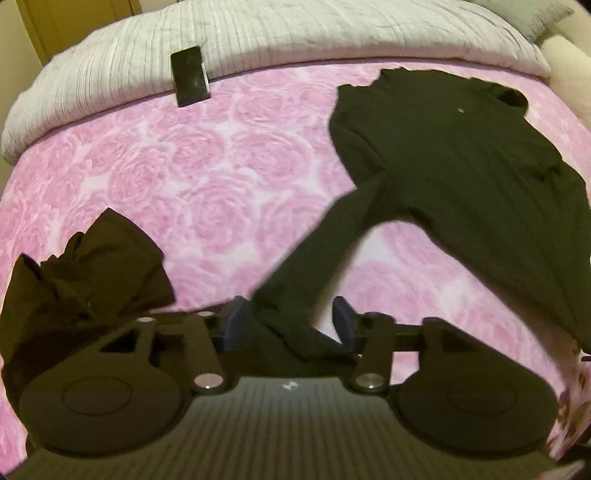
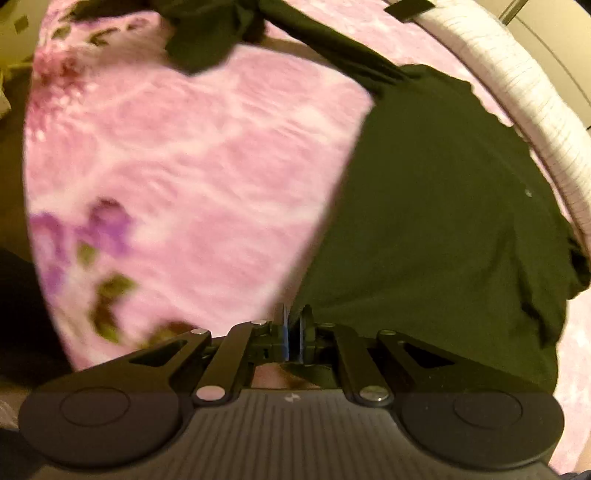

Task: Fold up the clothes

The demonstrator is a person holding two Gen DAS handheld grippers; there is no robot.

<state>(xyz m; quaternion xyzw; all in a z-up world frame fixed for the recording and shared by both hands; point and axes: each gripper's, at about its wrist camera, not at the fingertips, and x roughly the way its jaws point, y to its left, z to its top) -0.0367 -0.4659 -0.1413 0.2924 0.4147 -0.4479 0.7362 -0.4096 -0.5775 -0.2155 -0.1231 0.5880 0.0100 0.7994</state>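
Listing the scene from largest item to smallest:

1. Pink rose-patterned plush bedspread (image 1: 207, 177): covers the bed and serves as the folding surface.
2. Pale grey ribbed quilt (image 1: 295, 33): bunched along the far edge of the bedspread.
3. Dark long-sleeved knit top (image 1: 461, 158): the task's garment, spread mostly flat on the right part of the bedspread in the left wrist view. One long sleeve (image 1: 325, 243) runs diagonally from the body down toward the left gripper.
4. Crumpled dark brown garment (image 1: 92, 273): heaped near the left edge, well apart from the top, not yet folded.
5. Dark rectangular phone-like slab (image 1: 190, 75): lying where quilt meets bedspread.
6. Left gripper (image 1: 290, 323): jaws partly apart, with the sleeve end lying between the blue pads (image 1: 232, 321). The cloth appears to touch the left pad only, so no firm clamp is evident.
7. Right gripper (image 2: 293, 334): jaws drawn nearly together at the top's lower edge. A pinch on the hem is probable, though blur leaves the cloth between the pads unclear.

Step in hand, as judged: early in the fold, arranging sleeve and hem. The next move calls for a secure hold on the sleeve, then carrying it across the body so it lies flat without dragging the top.
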